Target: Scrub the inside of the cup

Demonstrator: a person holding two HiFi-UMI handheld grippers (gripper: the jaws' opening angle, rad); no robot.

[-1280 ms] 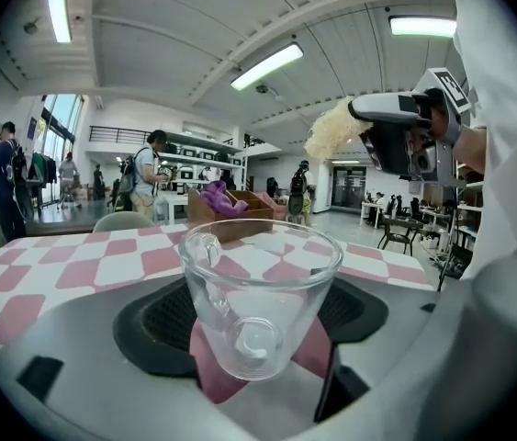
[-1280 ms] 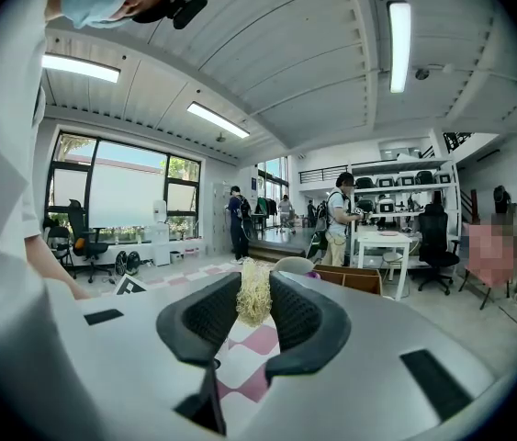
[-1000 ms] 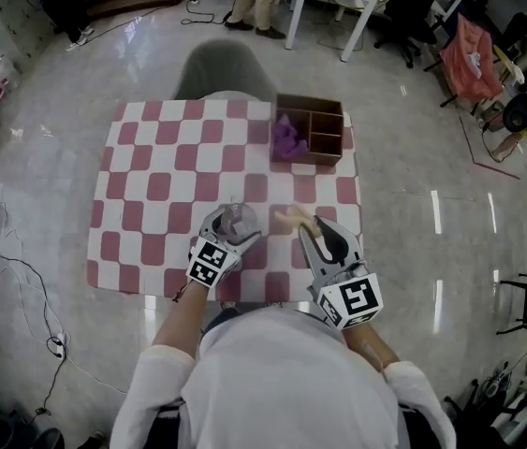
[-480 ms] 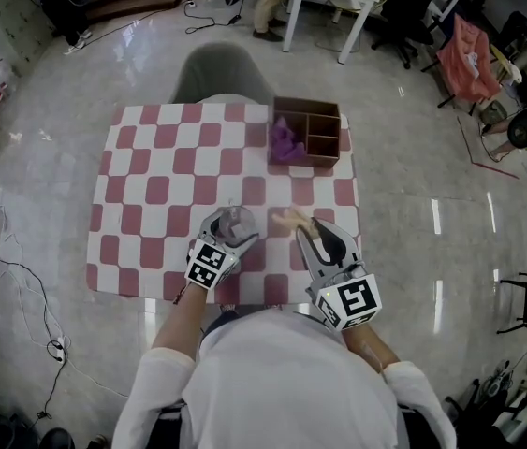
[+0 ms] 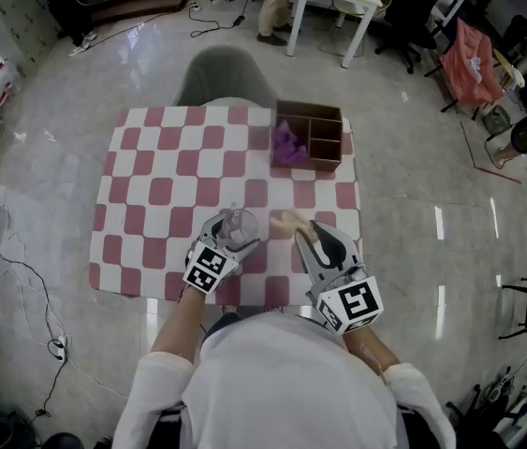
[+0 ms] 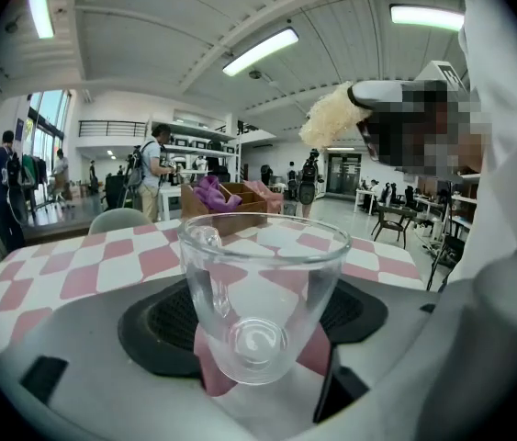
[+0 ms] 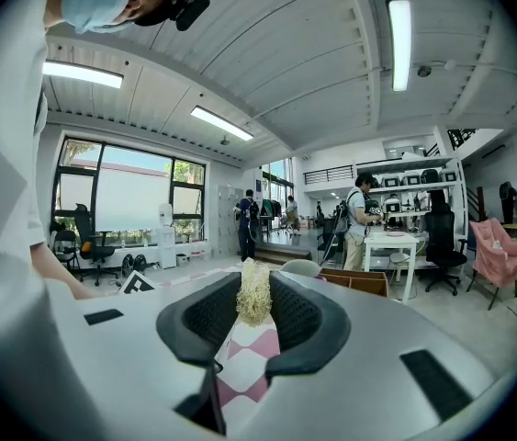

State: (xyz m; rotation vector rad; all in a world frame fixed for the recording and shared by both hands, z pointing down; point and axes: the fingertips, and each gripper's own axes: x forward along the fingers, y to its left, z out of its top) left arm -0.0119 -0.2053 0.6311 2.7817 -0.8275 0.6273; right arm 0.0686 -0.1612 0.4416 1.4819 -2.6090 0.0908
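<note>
Left tool (image 6: 258, 338) is clamped on a clear glass cup (image 6: 260, 292). The cup is held upright, mouth up, near the middle of the worktop's (image 5: 151, 190) near edge. Whether it rests on the cloth can't be told. Right tool (image 7: 254, 329) is closed on a pale fibrous scrubber (image 7: 254, 292), angled toward the cup, near its rim but apart. Both tools are held low ahead of the torso. Forearms are mostly hidden by the shoulders. A wooden box (image 5: 324, 138) holding a purple item (image 5: 287, 142) is seen at the far right corner; the item is not identifiable.
</note>
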